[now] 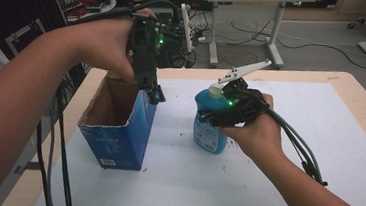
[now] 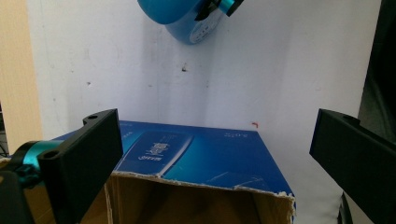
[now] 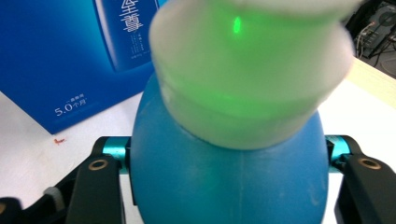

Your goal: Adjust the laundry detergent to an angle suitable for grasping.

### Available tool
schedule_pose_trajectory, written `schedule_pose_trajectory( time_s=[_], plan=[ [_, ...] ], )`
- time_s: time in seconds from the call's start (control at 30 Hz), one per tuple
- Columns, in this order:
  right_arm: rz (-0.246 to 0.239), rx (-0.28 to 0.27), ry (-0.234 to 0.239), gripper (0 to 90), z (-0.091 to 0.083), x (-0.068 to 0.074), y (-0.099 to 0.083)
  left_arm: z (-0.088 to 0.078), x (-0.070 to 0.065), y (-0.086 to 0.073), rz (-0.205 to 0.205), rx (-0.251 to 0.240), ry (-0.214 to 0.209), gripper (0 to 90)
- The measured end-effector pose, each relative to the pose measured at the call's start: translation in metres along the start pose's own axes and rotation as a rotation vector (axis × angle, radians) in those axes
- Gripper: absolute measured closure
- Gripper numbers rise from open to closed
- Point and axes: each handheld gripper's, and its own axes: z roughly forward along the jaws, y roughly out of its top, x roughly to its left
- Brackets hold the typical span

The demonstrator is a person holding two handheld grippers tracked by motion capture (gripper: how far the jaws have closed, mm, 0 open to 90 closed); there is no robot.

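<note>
Where the high view looks down, the blue bottle (image 1: 210,128) with its white cap is seen upright at frame centre on the white tabletop (image 1: 278,141), grasped by the right tool (image 1: 209,116); the left tool (image 1: 154,96) hangs over the torn blue carton (image 1: 117,137) at left. From the left gripper view, the carton's brown inside (image 2: 187,205) is seen at the bottom, contents not discernible, between released, wide-set jaws. From the right gripper view, the bottle's rounded blue shoulder (image 3: 224,177) is seen clamped between the jaws, lower centre, under a green-lit cap.
</note>
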Motion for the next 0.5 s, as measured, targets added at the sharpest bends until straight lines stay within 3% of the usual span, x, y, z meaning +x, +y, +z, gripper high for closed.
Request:
schedule_pose_trajectory(
  time_s=[0.5],
  plan=[
    [0.023,-0.005,0.031,43.3,-0.0012,-0.0011,-0.0008,0.0012,0.0003,0.0013,-0.001,0.003,-0.002,2.5]
  ],
)
